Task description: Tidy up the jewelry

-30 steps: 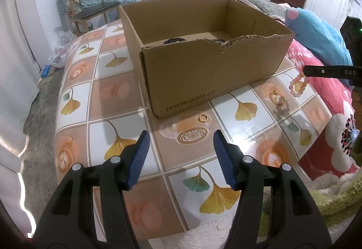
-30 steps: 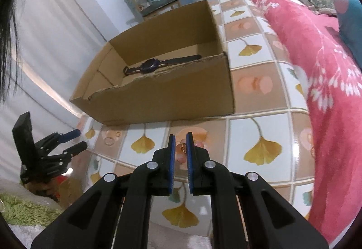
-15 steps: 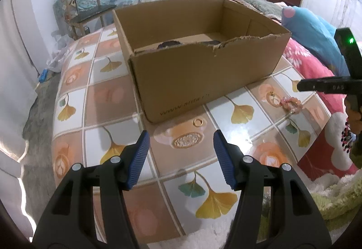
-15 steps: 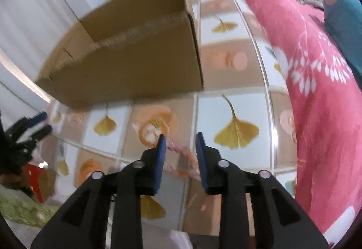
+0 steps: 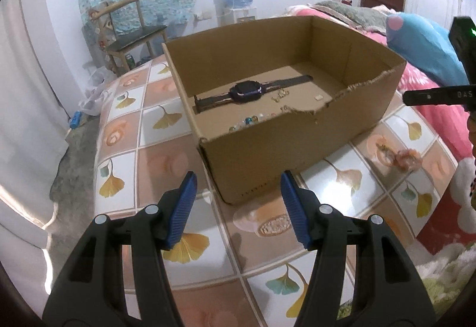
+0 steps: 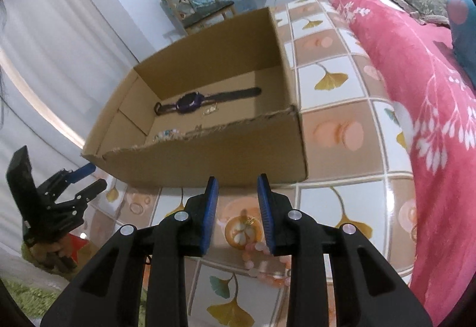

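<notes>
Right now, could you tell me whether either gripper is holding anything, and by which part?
Nothing is held. The left gripper is open and empty above the tiled table. The right gripper is open; the pink beaded bracelet lies on the table beneath it.

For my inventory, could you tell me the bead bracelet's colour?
Pale pink, clearest in the left wrist view: bead bracelet.

Left gripper (image 5: 238, 205): jaws wide apart, nothing between, pitched down, bottom centre of its own view. Right gripper (image 6: 237, 209): jaws parted with a narrower gap, nothing clamped, also pitched down. In the right view, the left gripper sits lower left, held by a hand (image 6: 49, 249).
</notes>
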Demonstrator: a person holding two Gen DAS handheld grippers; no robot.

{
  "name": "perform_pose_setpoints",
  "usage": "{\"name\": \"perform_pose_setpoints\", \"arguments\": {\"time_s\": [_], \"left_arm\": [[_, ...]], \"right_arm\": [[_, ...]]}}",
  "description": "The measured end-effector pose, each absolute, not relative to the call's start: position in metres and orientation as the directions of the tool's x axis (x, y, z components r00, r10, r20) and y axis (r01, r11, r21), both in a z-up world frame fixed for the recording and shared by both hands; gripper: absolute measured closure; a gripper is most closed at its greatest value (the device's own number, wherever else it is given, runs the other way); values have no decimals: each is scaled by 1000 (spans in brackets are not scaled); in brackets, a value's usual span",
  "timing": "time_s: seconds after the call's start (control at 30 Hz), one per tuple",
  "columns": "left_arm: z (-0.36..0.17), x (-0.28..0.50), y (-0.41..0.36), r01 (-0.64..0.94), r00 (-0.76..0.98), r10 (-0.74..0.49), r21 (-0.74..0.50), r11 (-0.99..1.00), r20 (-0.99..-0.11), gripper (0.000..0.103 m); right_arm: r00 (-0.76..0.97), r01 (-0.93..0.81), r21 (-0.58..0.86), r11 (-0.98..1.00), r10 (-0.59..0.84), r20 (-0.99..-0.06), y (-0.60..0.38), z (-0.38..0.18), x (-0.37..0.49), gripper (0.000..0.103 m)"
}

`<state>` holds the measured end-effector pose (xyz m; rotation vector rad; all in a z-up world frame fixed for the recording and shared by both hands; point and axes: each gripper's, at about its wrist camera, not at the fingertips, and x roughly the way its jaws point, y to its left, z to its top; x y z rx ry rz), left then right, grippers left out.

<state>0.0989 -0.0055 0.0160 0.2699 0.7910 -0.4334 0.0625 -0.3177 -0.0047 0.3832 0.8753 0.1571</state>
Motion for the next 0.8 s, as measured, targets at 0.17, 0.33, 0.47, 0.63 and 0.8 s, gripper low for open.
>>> {"name": "perform_pose_setpoints", "arguments": {"time_s": [0.17, 0.33, 0.47, 0.63, 0.8], "left_arm": [[14, 101, -2, 473, 603, -299, 29, 881, -740, 47], [12, 100, 3, 456, 594, -287, 20, 890, -751, 47], [14, 97, 6, 443, 595, -282, 14, 897, -753, 47], [14, 91, 2, 455, 591, -283, 23, 890, -755, 47], [15, 85, -4, 472, 587, -291, 28, 881, -756, 47]], "right_arm": [[700, 111, 408, 906, 220, -679, -359, 16, 38, 75], [726, 197, 400, 895, 141, -673, -389, 25, 18, 75], [719, 221, 402, 889, 131, -683, -395, 18, 9, 75], [719, 233, 399, 887, 119, -685, -396, 12, 0, 75], [728, 253, 410, 877, 107, -678, -404, 13, -16, 75]]}}
